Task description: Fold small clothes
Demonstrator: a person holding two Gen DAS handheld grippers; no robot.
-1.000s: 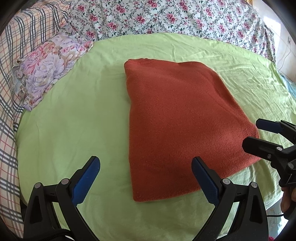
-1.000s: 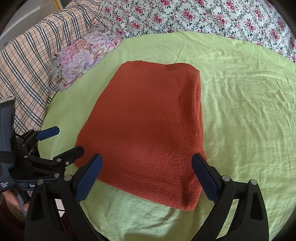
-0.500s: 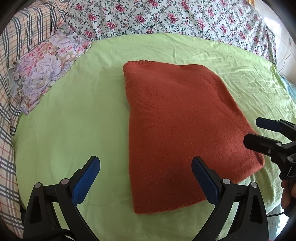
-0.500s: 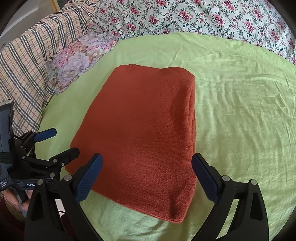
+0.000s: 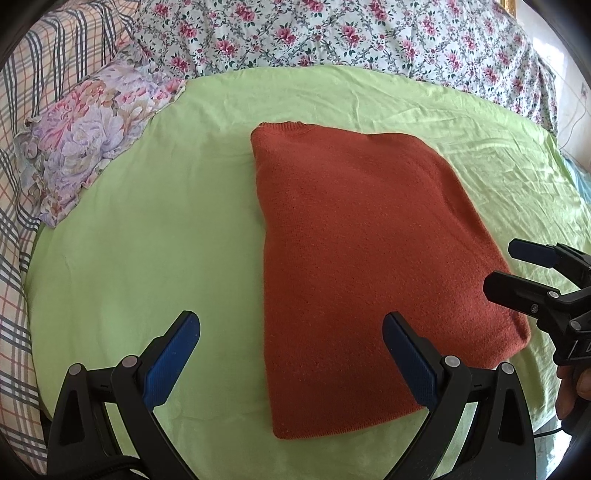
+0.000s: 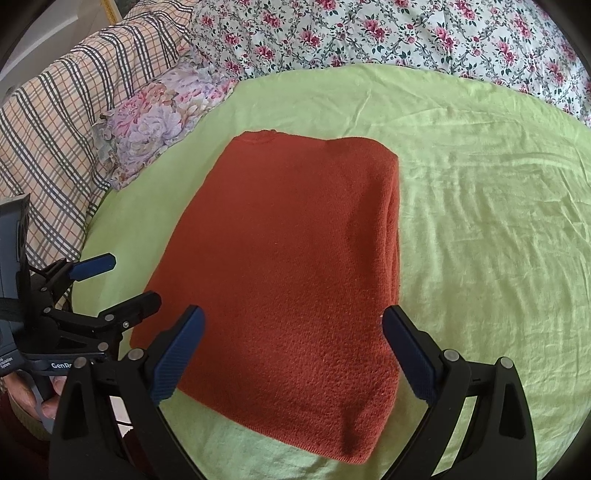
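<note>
Lime-green bedsheet [image 5: 147,240] fills the scene, and right in the middle of it lies the rust-orange knit sweater [image 5: 362,258], folded into a thick flat rectangle, its rounded fold running down its right side in the right wrist view [image 6: 288,266]. Left gripper [image 5: 291,354] hovers at the near end with its blue-padded fingers [image 5: 173,354] spread wide, holding nothing: one over bare sheet, the other over the sweater's near left corner. Right gripper [image 6: 291,347] hangs over the near right corner, fingers [image 6: 410,354] wide apart too, the sweater's near edge showing between them. Each gripper shows at the edge of the other's view, both empty. Beyond the sweater, a purple floral pillow [image 5: 88,147] sits at the sheet's far left, beside plaid bedding [image 6: 55,129], with a rose-print quilt [image 5: 332,33] across the back.
</note>
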